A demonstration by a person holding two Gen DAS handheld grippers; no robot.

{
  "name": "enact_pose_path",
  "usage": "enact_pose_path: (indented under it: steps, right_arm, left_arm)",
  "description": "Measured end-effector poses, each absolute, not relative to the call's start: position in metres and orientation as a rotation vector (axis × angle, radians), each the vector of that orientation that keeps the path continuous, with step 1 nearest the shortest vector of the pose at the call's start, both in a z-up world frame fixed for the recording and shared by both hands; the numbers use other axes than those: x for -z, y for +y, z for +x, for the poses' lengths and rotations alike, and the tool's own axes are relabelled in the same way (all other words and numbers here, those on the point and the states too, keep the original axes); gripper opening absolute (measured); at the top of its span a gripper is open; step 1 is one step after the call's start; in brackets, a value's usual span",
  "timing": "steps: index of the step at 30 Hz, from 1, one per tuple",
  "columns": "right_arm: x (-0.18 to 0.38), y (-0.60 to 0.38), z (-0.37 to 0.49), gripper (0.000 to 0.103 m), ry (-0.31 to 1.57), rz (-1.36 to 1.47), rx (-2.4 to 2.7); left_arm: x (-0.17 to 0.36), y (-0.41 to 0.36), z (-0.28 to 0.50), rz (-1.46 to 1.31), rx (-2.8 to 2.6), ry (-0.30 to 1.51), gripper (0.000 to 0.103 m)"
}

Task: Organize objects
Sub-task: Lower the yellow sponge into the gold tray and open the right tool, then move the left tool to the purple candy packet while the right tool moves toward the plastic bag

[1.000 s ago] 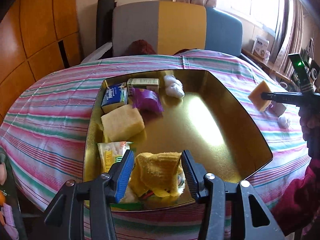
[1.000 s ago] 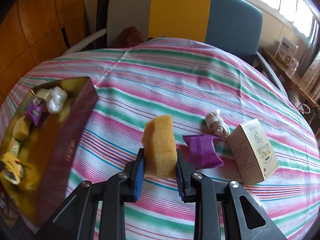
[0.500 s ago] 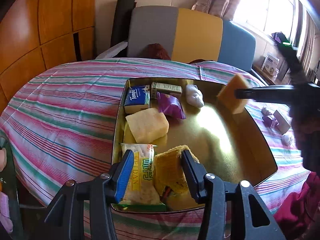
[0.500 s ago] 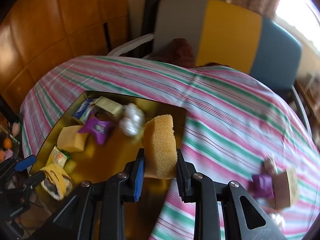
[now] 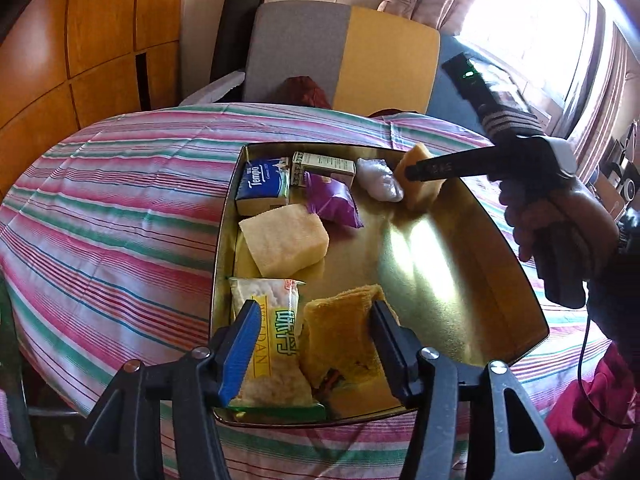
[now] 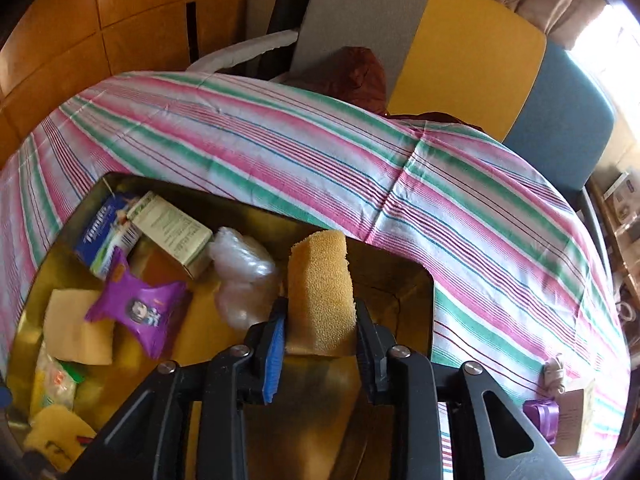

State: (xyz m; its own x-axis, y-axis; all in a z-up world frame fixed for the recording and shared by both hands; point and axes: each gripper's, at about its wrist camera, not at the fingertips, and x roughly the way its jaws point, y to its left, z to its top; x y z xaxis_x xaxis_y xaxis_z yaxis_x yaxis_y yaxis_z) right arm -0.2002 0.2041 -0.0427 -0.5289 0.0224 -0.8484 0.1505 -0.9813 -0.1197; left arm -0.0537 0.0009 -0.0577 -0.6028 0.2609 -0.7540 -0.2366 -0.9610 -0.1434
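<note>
Sponge (image 6: 322, 292) stands upright at the tray's (image 5: 516, 264) far edge, between our opening right gripper (image 6: 320, 332); left gripper (image 5: 312, 344) also spreads, straddling the cloth (image 5: 340, 336) at the near edge, releasing both.

Both wrist views look steeply down, close over the shared gold tray (image 5: 516, 268).

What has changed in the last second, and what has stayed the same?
The right gripper carried the orange sponge from the striped cloth into the golden tray; its jaws are now opening around the sponge. The left gripper, jaws opening, released the yellow cloth. The other tray contents stayed put.
</note>
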Motion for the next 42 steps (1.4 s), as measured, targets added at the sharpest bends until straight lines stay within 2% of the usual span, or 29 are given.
enact_pose_path:
  steps: [2,5,11,22,32,36,38,40,42]
  right_arm:
    - [0.034,0.206,-0.193,0.054,0.259,1.434,2.694]
    - [0.023,0.212,-0.181,0.063,0.242,1.373,2.717]
    - [0.004,0.225,-0.145,0.073,0.235,1.286,2.744]
    - [-0.01,0.283,-0.073,0.08,0.317,1.241,2.818]
    - [0.0,0.409,-0.038,0.08,0.18,1.368,3.047]
    - [0.009,0.468,-0.026,0.081,0.051,1.389,3.199]
    - [0.019,0.501,-0.019,0.081,-0.084,1.399,3.288]
    - [0.028,0.53,-0.015,0.081,-0.285,1.485,3.334]
    - [0.027,0.553,-0.008,0.081,-0.507,1.443,3.355]
  left_arm:
    - [0.054,0.0,-0.053,-1.213,-2.598,-0.046,0.057]
    - [0.045,-0.001,-0.049,-1.176,-2.619,-0.038,0.058]
    - [0.035,0.001,-0.042,-1.147,-2.643,-0.016,0.058]
    - [0.017,0.019,-0.025,-1.077,-2.677,0.083,0.058]
    - [0.01,0.052,-0.015,-1.043,-2.632,0.192,0.058]
    - [0.008,0.066,-0.013,-1.029,-2.605,0.229,0.058]
    - [0.007,0.075,-0.013,-1.024,-2.591,0.252,0.058]
    - [0.006,0.085,-0.012,-1.014,-2.574,0.274,0.058]
    - [0.005,0.095,-0.011,-1.004,-2.555,0.289,0.058]
